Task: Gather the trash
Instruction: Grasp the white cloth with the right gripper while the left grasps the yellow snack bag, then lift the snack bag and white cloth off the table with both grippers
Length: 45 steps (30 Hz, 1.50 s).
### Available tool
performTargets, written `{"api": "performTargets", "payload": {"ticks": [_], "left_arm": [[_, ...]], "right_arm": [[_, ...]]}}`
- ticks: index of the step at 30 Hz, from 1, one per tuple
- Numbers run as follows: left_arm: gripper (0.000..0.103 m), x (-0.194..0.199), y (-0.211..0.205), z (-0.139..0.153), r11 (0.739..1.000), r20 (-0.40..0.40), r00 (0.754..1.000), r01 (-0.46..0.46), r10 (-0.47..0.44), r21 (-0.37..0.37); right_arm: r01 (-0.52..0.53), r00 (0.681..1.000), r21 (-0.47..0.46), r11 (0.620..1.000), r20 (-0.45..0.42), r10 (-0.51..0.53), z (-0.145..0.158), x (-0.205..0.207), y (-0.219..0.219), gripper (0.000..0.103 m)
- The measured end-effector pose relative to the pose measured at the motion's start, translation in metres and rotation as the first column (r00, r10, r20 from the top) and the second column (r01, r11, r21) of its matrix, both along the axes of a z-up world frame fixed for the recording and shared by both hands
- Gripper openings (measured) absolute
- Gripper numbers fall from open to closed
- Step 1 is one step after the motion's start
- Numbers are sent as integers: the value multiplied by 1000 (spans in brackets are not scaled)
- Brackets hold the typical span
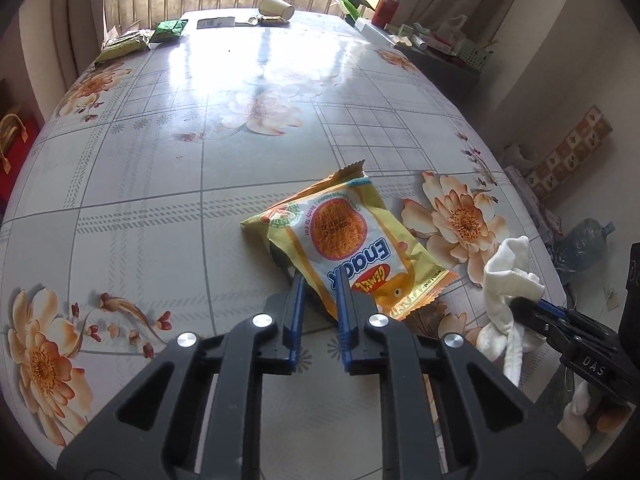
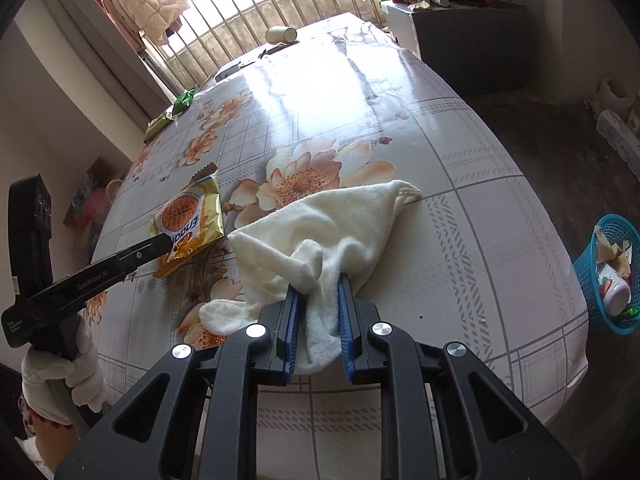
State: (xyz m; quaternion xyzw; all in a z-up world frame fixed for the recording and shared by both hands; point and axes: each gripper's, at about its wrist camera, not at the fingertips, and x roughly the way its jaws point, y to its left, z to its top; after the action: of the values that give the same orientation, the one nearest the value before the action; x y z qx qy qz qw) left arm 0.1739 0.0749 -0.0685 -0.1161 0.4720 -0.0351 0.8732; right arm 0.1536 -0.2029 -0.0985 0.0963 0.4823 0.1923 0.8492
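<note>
A yellow Enaak noodle snack packet (image 1: 352,240) lies on the flowered tablecloth (image 1: 160,200). My left gripper (image 1: 320,280) is shut on the packet's near end, with the wrapper pinched between the blue pads. In the right wrist view the same packet (image 2: 192,216) shows at the left, with the left gripper (image 2: 160,242) on its edge. My right gripper (image 2: 320,288) is shut on a white cloth (image 2: 332,224) that spreads over the table ahead of it. The left wrist view shows that cloth (image 1: 508,272) bunched at the right gripper (image 1: 516,304).
A blue mesh basket (image 2: 608,280) holding trash stands on the floor right of the table. At the far end lie a tipped paper cup (image 1: 276,6) and green packets (image 1: 170,30). A cluttered side unit (image 1: 440,48) stands at the back right. A gloved hand (image 2: 60,368) holds the left gripper.
</note>
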Motion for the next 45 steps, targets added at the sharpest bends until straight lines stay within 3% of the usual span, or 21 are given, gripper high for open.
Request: {"api": "performTargets", "payload": {"ticks": [5,10,20,45], "left_arm": [[0,0,0,1,1000,13,1000,6,-5,-15],[0,-1,0,6,1000,34,999,7,-6,-22],[0,-11,-9,30,999,100,995,28,-32,42],[0,-35,-13,71,995,215,975,38,-57,91]], "right_arm": [[1,1000,14,1000,5,-1,-1,0,-3,17],[2,1000,23,1000,11,-2,-1,-2,-5,17],[-1,1000,21,1000,26,1,1,-3,-6,16],[16,995,44,999,101,-20,35,-16,-10,14]]}}
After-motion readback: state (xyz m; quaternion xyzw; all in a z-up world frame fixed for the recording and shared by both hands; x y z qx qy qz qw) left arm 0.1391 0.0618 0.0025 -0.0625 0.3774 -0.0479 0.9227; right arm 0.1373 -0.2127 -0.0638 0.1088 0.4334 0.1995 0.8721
